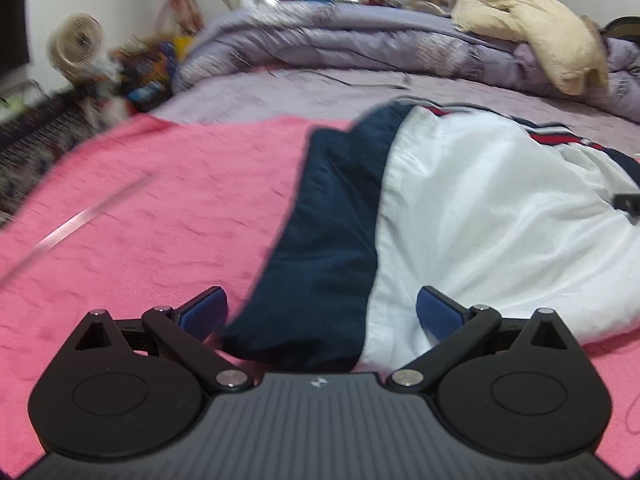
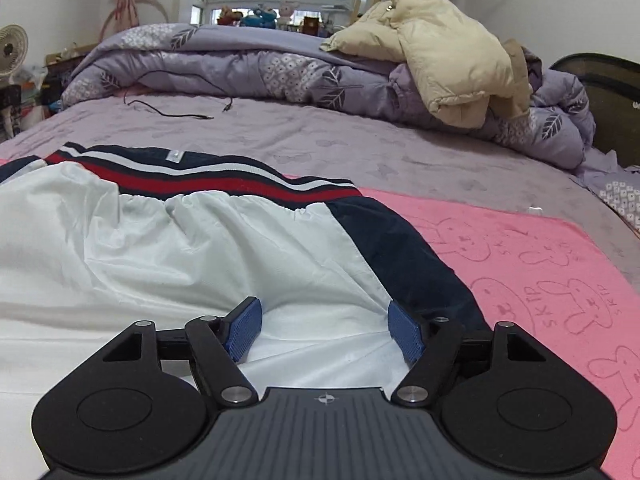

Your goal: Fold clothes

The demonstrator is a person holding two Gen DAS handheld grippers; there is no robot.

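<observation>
The left gripper [image 1: 322, 316] sits low over the near end of one garment [image 1: 480, 216], its two blue fingers [image 1: 204, 314] spread apart and released, with the navy side panel and white cloth lying between them, untouched by either pad. The right gripper [image 2: 325, 330] is likewise released, its fingers [image 2: 245, 328] parted over the garment's [image 2: 180, 248] white cloth near the navy seam. The garment, white with navy panels and one red, white and navy striped waistband [image 2: 200, 178], lies flat on a pink towel [image 2: 540, 272] on the bed [image 2: 360, 144]. Its long axis runs away from both cameras, waistband at the far end. Beyond lie one heaped lilac quilt [image 2: 260, 68] and one cream padded jacket [image 2: 448, 56].
</observation>
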